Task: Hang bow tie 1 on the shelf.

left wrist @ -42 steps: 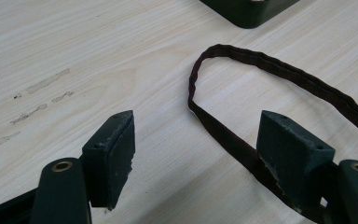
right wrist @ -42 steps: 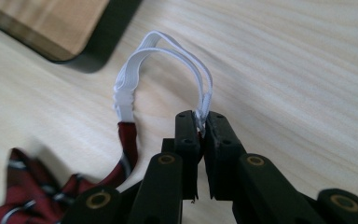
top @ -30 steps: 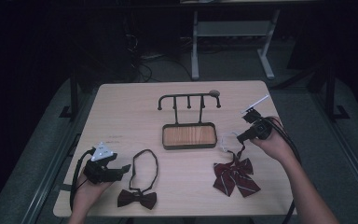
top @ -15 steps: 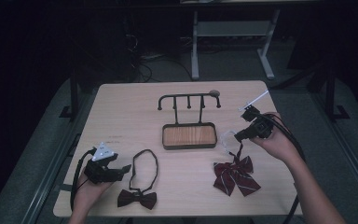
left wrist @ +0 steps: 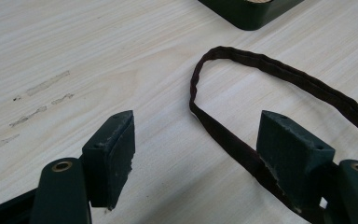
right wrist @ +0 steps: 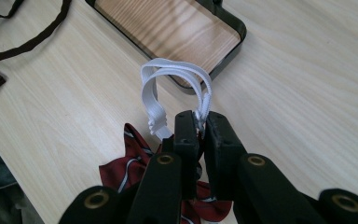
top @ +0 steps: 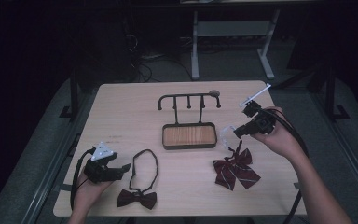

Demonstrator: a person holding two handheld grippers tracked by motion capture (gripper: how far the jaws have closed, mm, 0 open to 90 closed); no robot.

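Pale table: my right tool grips the striped bow tie's white strap, hook rack far-left; left tool open.

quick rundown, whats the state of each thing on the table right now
striped bow tie: lying on the table, its white elastic band lifted in a loop
right tool: shut on the white elastic band
left tool: open, low over the table, dark strap between its jaws
dark bow tie: flat on the table, strap looped open
hook rack: upright, hooks bare
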